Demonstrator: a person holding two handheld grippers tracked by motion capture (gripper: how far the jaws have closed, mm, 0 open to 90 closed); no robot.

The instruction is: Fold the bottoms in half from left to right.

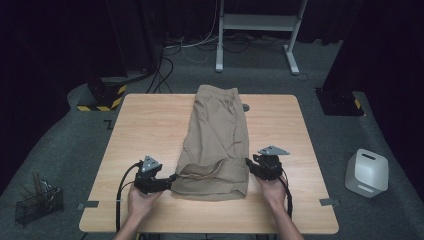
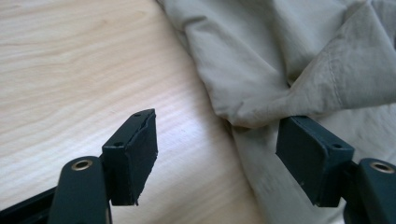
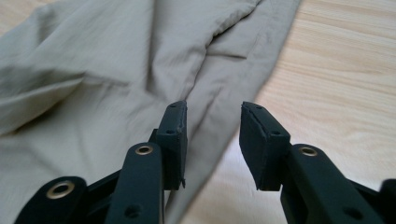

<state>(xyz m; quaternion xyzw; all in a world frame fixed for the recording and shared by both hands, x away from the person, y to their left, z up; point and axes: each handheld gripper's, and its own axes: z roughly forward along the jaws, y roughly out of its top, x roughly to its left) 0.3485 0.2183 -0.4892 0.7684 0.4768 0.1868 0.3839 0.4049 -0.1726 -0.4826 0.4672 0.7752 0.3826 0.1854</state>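
Black rubber pads face each other across a wide gap on the left gripper: in the left gripper view its jaws stand spread, and a pinched-up fold of the khaki shorts lies against the tip of the right-hand pad, nothing clamped between them. The right gripper has its jaws parted too, narrower, with bare air between the pads; they hang over the outer edge of the shorts, where cloth meets wood.

The high view gives what the close ones cannot: the left gripper sits at the near left corner of the shorts, the right gripper at the near right edge, each in a hand coming from the bottom. The shorts lie lengthwise down the middle of the wooden table, their near end folded back on itself, their far end at the table's far edge. Off the table, a wire basket stands on the floor at left and a white box at right.
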